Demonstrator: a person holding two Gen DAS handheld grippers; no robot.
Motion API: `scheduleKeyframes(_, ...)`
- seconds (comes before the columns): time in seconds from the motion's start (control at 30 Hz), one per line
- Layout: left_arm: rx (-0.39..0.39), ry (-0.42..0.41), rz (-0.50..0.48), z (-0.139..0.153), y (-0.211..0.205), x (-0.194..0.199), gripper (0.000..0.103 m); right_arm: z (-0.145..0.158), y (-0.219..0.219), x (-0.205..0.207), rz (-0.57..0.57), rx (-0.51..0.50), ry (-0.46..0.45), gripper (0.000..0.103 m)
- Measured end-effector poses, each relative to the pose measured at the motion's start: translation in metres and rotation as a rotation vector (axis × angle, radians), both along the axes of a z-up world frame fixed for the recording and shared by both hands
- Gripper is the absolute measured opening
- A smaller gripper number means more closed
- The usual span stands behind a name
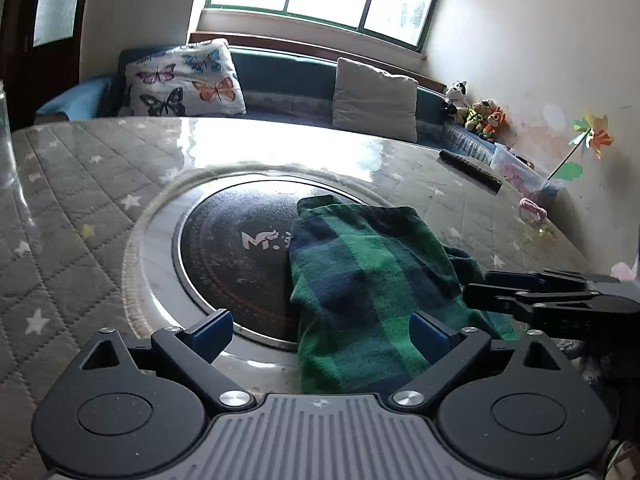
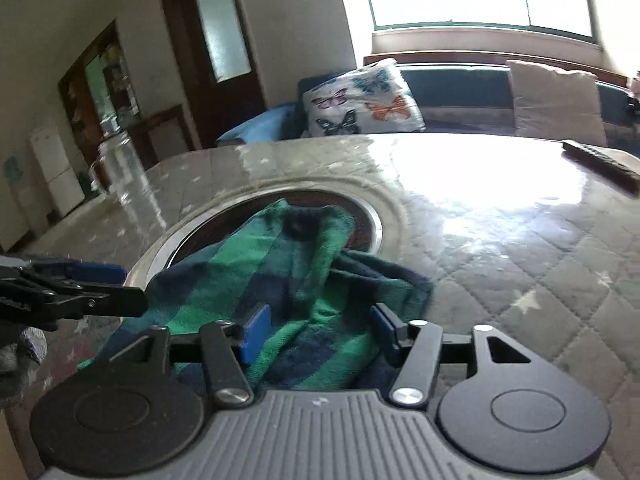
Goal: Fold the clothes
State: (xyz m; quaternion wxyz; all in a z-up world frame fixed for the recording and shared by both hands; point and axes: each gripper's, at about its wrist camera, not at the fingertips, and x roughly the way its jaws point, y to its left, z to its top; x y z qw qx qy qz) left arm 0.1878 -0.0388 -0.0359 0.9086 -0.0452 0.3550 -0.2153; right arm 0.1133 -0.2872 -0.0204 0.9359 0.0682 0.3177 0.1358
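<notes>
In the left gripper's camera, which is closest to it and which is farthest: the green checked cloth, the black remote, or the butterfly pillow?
1. Green checked cloth, right by the left gripper, partly over the round black plate.
2. Black remote, far right on the table.
3. Butterfly pillow, on the sofa behind the table, left.

Both wrist views low over table [image 1: 100,184]

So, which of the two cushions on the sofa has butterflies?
The butterfly cushion at the sofa's left end; the other cushion, further right, is plain grey.
</notes>
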Motion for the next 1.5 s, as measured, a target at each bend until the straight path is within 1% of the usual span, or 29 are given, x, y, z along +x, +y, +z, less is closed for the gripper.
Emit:
scheduleKeyframes(0.07, -0.012, 0.019, 0.002, -0.002, -0.002, 0.004, 0.095, 0.001, -0.008, -0.003, -0.046, 0.028, 0.012, 0.073)
scheduleKeyframes(0.1, -0.015, 0.028, 0.004, -0.003, -0.003, 0.005, 0.095, 0.0, -0.011, -0.003, -0.064, 0.04, 0.023, 0.076)
scheduleKeyframes(0.3, -0.014, 0.059, 0.008, -0.009, -0.009, 0.008, 0.095, -0.01, -0.017, -0.005, -0.083, 0.071, 0.062, 0.077)
scheduleKeyframes(0.33, -0.013, 0.061, 0.006, -0.01, -0.01, 0.007, 0.095, -0.012, -0.017, -0.005, -0.084, 0.081, 0.067, 0.079)
scheduleKeyframes(0.37, -0.012, 0.062, 0.005, -0.011, -0.011, 0.007, 0.095, -0.013, -0.017, -0.005, -0.084, 0.092, 0.071, 0.084)
scheduleKeyframes(0.4, -0.01, 0.062, 0.005, -0.011, -0.012, 0.006, 0.095, -0.013, -0.017, -0.005, -0.085, 0.098, 0.073, 0.085)
scheduleKeyframes(0.67, 0.001, 0.079, 0.002, -0.016, -0.017, 0.006, 0.097, -0.018, -0.013, -0.008, -0.089, 0.129, 0.079, 0.089)
scheduleKeyframes(0.87, 0.0, 0.082, -0.009, -0.018, -0.019, 0.005, 0.095, -0.018, -0.011, -0.01, -0.073, 0.155, 0.085, 0.089)
scheduleKeyframes(1.0, -0.005, 0.088, -0.012, -0.019, -0.019, 0.006, 0.09, -0.016, -0.02, -0.013, -0.095, 0.205, 0.082, 0.089)
scheduleKeyframes(1.13, -0.003, 0.089, -0.012, -0.02, -0.02, 0.006, 0.088, -0.015, -0.028, -0.013, -0.111, 0.28, 0.09, 0.089)
scheduleKeyframes(1.2, -0.003, 0.09, -0.011, -0.02, -0.021, 0.006, 0.087, -0.015, -0.028, -0.01, -0.113, 0.297, 0.095, 0.089)
scheduleKeyframes(1.27, -0.002, 0.092, -0.011, -0.02, -0.022, 0.006, 0.086, -0.015, -0.024, -0.007, -0.116, 0.288, 0.097, 0.089)
scheduleKeyframes(1.33, -0.002, 0.093, -0.008, -0.02, -0.021, 0.006, 0.086, -0.019, -0.019, -0.003, -0.126, 0.271, 0.118, 0.089)
scheduleKeyframes(1.43, -0.002, 0.092, -0.001, -0.02, -0.02, 0.007, 0.086, -0.021, -0.01, -0.003, -0.15, 0.206, 0.11, 0.089)
scheduleKeyframes(1.5, -0.005, 0.094, -0.001, -0.02, -0.019, 0.007, 0.085, -0.021, -0.006, -0.003, -0.164, 0.183, 0.105, 0.089)
